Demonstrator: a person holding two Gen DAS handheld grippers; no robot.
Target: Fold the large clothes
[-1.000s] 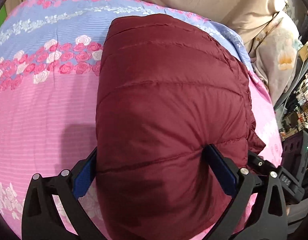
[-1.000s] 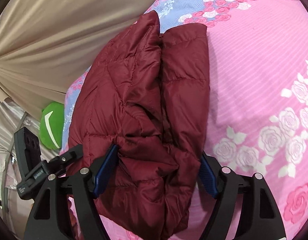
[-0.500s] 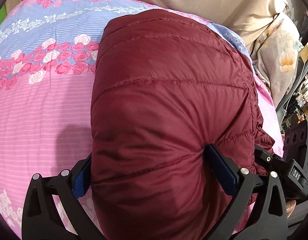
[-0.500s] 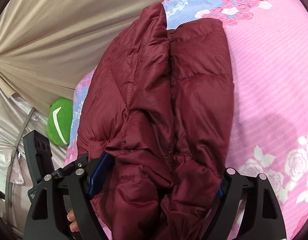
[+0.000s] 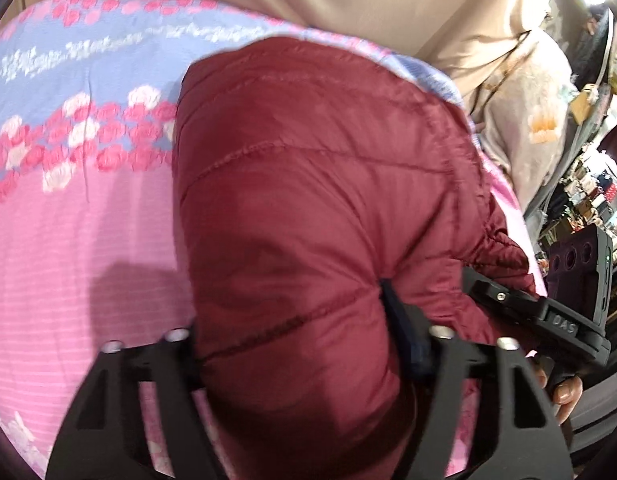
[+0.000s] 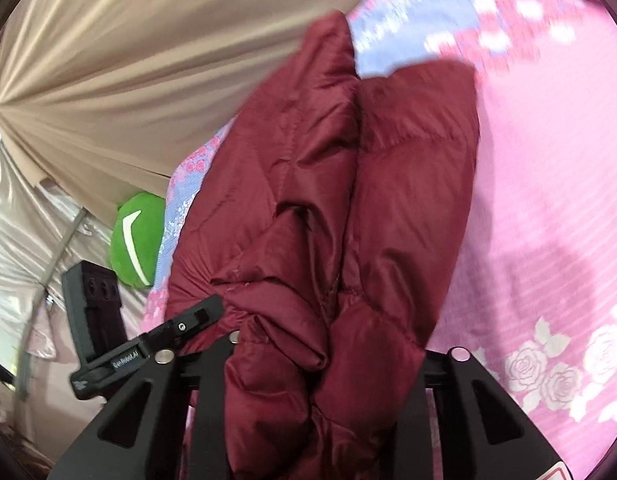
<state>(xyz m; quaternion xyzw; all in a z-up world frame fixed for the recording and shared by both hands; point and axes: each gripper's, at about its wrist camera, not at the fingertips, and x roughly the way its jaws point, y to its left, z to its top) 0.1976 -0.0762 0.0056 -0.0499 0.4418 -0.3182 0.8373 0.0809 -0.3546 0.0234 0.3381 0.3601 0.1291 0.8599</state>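
Closing on one maroon puffer jacket point(image 5: 320, 208): left gripper point(image 5: 296, 332), right gripper point(image 6: 324, 364).

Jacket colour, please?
Dark red jacket, quilted; clearest in the left wrist view.

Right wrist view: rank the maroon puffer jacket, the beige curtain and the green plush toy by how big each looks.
1. and 2. maroon puffer jacket and beige curtain: they fill similar areas, and the jacket lies far nearer the camera, so I won't rank them.
3. green plush toy: clearly smallest, partly hidden behind the bedsheet's edge.
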